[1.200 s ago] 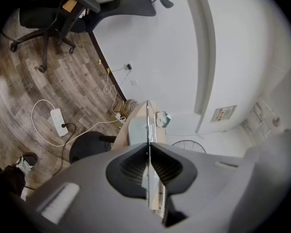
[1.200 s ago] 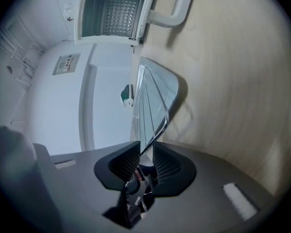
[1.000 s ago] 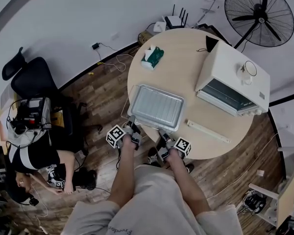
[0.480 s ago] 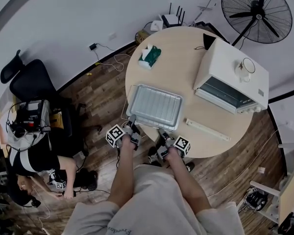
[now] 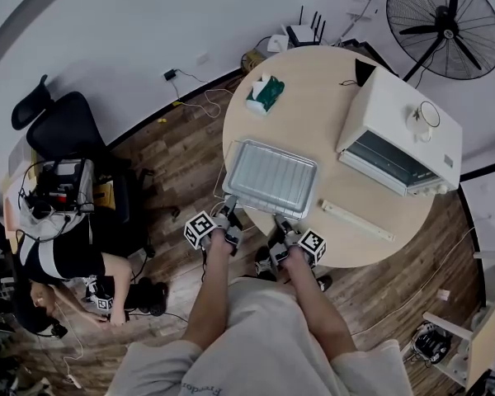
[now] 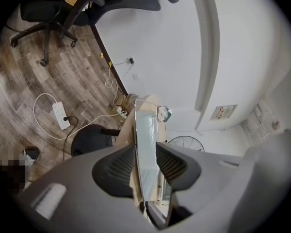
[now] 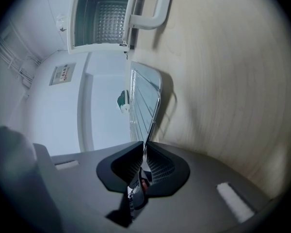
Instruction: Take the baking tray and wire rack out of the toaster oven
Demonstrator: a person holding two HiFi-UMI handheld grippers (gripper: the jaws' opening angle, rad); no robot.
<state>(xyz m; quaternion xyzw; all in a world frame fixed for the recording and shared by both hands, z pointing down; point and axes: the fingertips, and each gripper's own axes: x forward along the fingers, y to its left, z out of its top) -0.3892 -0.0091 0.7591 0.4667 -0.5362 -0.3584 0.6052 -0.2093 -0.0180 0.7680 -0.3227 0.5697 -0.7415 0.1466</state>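
Observation:
The silver baking tray (image 5: 272,178) lies flat on the round wooden table (image 5: 313,114), close to its near edge; thin wire bars show along it in the right gripper view. My left gripper (image 5: 228,211) is at the tray's near left rim. Its jaws are opening, the tray rim (image 6: 144,140) stands between the pads without being pressed, and the left gripper (image 6: 145,166) is open. My right gripper (image 5: 279,223) is shut on the near right rim of the tray (image 7: 145,101); the right gripper (image 7: 144,161) pinches the thin edge. The white toaster oven (image 5: 400,134) stands open at the right.
The oven's cavity (image 7: 106,18) looks empty, and its door handle (image 7: 153,8) lies on the table beside the tray. A green tissue box (image 5: 265,93) sits at the table's far left. A fan (image 5: 450,23) stands behind; a chair (image 5: 62,130) and a person are on the floor at left.
The tray and both grippers stay at the table's near edge. Only the head view has shifted a little; no change of grip shows in it.

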